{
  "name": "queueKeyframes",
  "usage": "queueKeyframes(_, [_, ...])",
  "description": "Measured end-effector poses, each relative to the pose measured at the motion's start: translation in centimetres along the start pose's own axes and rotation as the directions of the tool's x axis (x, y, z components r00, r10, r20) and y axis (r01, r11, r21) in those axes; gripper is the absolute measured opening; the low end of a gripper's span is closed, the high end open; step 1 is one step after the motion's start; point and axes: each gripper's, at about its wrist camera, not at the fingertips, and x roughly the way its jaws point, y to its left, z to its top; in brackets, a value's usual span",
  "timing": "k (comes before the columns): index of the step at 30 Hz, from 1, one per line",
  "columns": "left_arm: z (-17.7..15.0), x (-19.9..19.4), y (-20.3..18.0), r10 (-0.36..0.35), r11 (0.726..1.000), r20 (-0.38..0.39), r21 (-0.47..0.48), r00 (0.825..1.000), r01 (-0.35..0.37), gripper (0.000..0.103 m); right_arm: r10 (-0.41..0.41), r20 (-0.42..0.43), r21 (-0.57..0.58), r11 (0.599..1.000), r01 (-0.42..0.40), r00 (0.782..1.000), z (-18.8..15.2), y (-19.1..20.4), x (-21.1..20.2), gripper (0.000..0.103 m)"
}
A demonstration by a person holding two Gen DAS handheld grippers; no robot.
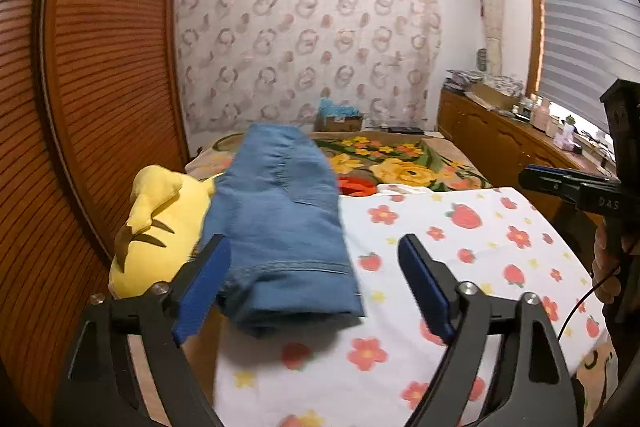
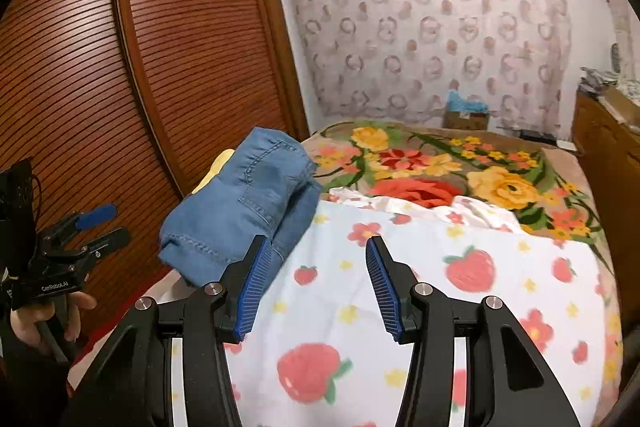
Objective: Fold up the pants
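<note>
The folded pants [image 1: 276, 227] lie ahead-left of the left gripper [image 1: 316, 287], long axis running away from it, nearer this than the right gripper [image 2: 316, 291]; both stand wide open, holding nothing.

The pants [image 1: 276, 223] are light blue denim, folded into a thick, compact bundle several layers deep. They lie on the bed, at the left edge of its strawberry-print blanket [image 1: 460, 267], with the bundle's long axis running toward the far end of the bed. A stitched hem runs across the near end, and a back pocket with seam stitching faces up toward the far end. The left side rests against a yellow plush toy [image 1: 160, 227].
</note>
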Motion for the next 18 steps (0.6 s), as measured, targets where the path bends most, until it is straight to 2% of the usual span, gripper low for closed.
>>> queueKeyframes(1, [0.0,-0.4,-0.6,-0.003,1.0,0.005,0.006,1.0,0.003,0.094,-0.008,0.005,0.0,1.0,0.008,1.0,-0.4,0.0,-0.7,0.051])
queueKeyframes(2, [0.0,-0.8,-1.1,-0.005,1.0,0.009,0.012,1.0,0.005,0.102,-0.017,0.01,0.001,1.0,0.017,1.0,-0.6,0.1,-1.3,0.051])
queueKeyframes(3, [0.0,-1.1,-1.7,-0.005,1.0,0.016,0.017,1.0,0.004,0.103,-0.026,0.016,0.004,1.0,0.026,1.0,-1.0,0.1,-2.3,0.052])
queueKeyframes(7, [-0.2,-2.8,-4.2,-0.014,0.999,0.039,0.04,0.999,0.012,0.103,-0.069,0.041,-0.005,0.998,0.069,0.997,-2.1,0.7,-4.1,0.063])
queueKeyframes(10, [-0.1,-3.8,-5.7,-0.042,0.998,0.047,0.051,0.998,0.04,0.103,-0.109,0.065,0.002,0.994,0.109,0.992,-3.5,1.2,-7.7,0.067])
queueKeyframes(14, [0.0,-5.2,-7.7,-0.051,0.997,0.053,0.052,0.997,0.049,0.103,-0.145,0.094,0.002,0.989,0.146,0.985,-5.0,2.2,-10.8,0.069])
queueKeyframes(18, [0.0,-6.7,-9.8,-0.017,0.998,0.075,0.066,0.997,0.012,0.103,-0.178,0.125,0.015,0.984,0.178,0.976,-6.3,3.0,-14.0,0.069])
